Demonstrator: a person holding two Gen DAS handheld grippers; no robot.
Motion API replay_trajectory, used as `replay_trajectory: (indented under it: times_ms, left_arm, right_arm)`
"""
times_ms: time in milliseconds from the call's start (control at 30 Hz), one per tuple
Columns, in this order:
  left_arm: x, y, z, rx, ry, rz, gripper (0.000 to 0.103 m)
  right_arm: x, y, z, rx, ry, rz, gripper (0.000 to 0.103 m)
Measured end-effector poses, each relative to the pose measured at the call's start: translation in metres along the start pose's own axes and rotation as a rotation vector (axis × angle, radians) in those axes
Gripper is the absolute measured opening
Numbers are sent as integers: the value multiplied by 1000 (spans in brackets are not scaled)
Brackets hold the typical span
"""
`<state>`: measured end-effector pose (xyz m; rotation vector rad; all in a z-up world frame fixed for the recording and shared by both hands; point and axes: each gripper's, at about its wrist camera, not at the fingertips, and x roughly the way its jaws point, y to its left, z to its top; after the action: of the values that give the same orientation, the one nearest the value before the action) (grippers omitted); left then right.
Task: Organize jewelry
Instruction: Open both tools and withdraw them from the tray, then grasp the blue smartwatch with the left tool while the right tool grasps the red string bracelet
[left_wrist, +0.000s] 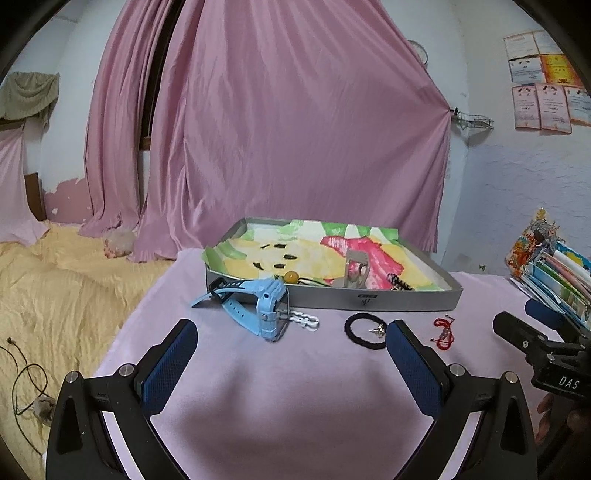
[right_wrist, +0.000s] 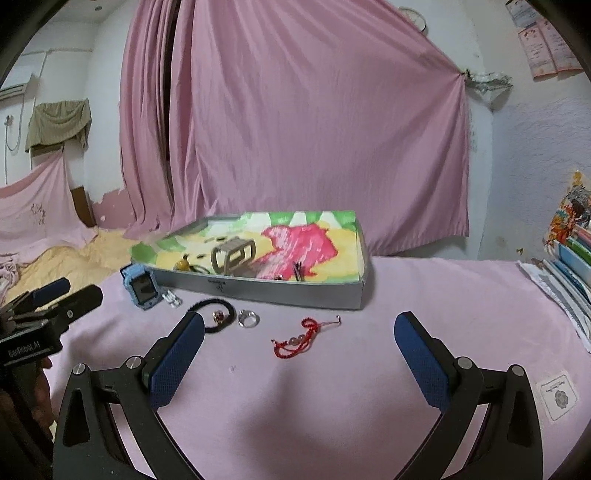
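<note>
I am holding the left gripper (left_wrist: 291, 345) and right gripper (right_wrist: 299, 338) released and empty. Inside the tray (right_wrist: 266, 290) some pieces are lying already; in front of it the watch (left_wrist: 264, 308), hair tie (left_wrist: 364, 330), ring (right_wrist: 248, 318) and red bracelet (right_wrist: 299, 336) are waiting on the worktop (right_wrist: 332, 387).

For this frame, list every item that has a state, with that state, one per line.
Left gripper: open, empty, above the cloth.
Right gripper: open, empty.
Grey tray: uncovered, holding a few pieces.
Blue watch: outside the tray, on its side against the front wall.
Black hair tie: on the cloth, not yet in the tray.
Red bracelet: on the cloth, unclasped.
Silver ring: on the cloth.
</note>
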<state>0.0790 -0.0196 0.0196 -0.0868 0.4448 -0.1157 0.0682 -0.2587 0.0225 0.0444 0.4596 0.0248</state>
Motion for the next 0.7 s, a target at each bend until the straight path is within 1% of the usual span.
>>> replay_trajectory:
  times_ms: [133, 267, 300, 400, 500, 567, 600, 667, 700]
  left_arm:
    - [15, 5, 5, 4, 69, -3, 102]
    - [38, 10, 9, 11, 168, 29, 102]
    - [42, 11, 10, 9, 184, 31, 102]
    - [53, 13, 12, -6, 209, 24, 102]
    - [58, 11, 16, 0, 209, 13, 102]
    - [66, 11, 20, 0, 244, 5, 102]
    - [69, 11, 21, -2, 256, 3, 102]
    - [73, 10, 23, 8, 253, 10, 102]
    - [74, 10, 24, 16, 252, 12, 102]
  right_arm:
    - [16, -2, 1, 2, 86, 15, 101]
    - [41, -6, 1, 46, 220, 111, 101]
    - [48, -6, 1, 59, 250, 124, 101]
    - [61, -6, -1, 70, 303, 127, 101]
    - [71, -4, 0, 71, 341, 124, 101]
    - [76, -1, 1, 60, 361, 111, 101]
    - [79, 1, 3, 47, 371, 99, 99]
    - [85, 6, 3, 22, 393, 80, 89]
    - [88, 6, 3, 16, 405, 72, 80]
